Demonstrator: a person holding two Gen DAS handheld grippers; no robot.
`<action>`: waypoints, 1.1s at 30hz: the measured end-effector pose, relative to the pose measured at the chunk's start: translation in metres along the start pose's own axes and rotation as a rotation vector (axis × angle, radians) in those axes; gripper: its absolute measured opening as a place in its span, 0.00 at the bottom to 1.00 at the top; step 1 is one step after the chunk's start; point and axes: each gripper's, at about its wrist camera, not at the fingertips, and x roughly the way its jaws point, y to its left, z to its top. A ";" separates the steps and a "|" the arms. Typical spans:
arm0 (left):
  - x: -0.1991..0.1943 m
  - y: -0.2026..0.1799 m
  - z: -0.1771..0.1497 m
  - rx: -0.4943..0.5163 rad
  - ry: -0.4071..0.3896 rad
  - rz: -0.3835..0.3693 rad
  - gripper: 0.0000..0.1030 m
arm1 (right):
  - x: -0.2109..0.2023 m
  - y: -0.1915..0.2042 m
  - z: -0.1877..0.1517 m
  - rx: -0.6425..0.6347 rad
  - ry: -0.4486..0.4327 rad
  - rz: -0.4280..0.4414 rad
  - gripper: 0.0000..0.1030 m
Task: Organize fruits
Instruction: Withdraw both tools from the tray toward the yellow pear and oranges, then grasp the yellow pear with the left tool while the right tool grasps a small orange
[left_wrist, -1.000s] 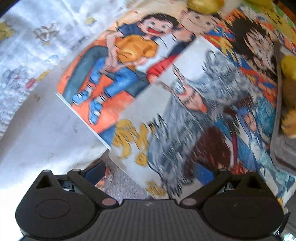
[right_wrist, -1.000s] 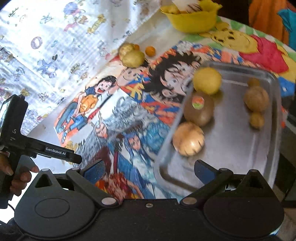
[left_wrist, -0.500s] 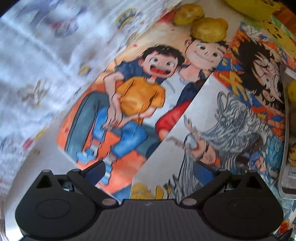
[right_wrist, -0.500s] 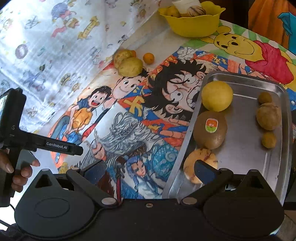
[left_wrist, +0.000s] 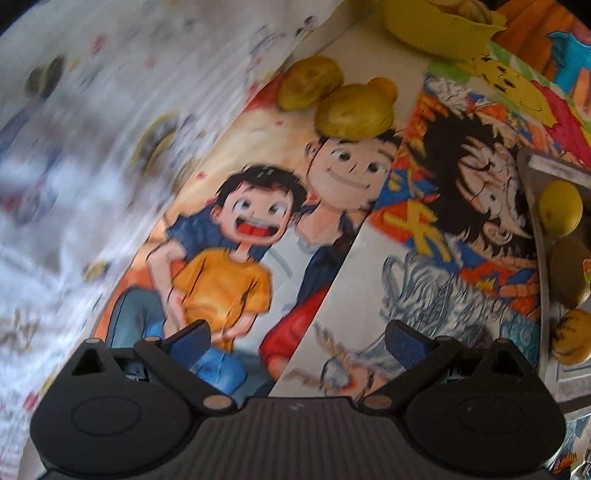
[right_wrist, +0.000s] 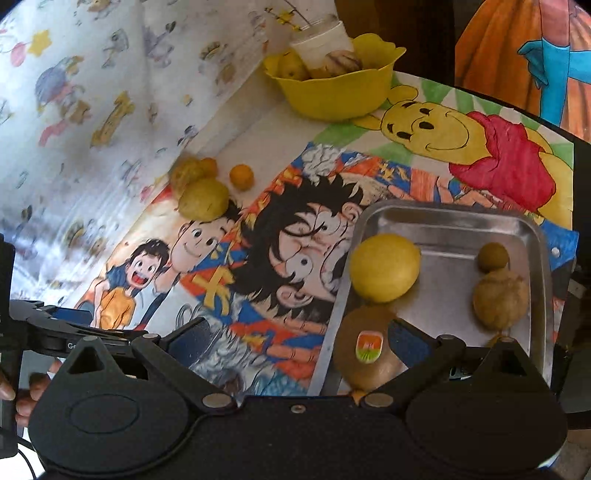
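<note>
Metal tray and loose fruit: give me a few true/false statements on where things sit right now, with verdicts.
1. The stickered kiwi lies in the metal tray. True.
2. The large yellow fruit sits in the yellow bowl. False: it lies in the tray, at its left edge.
3. The left gripper is shut on a fruit. False: it is open, nothing between its fingers.
4. A small orange fruit lies on the table outside the tray. True.
5. The right gripper is open and empty. True.
</note>
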 end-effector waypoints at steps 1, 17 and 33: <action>0.001 -0.001 0.003 0.004 -0.006 -0.002 0.99 | 0.001 -0.001 0.001 0.002 -0.001 -0.001 0.99; 0.007 -0.010 0.032 0.037 -0.105 -0.024 0.99 | 0.020 -0.004 0.016 0.007 -0.002 -0.009 0.99; 0.004 0.000 0.048 -0.008 -0.207 -0.017 0.99 | 0.041 -0.009 0.063 -0.148 -0.053 -0.018 0.99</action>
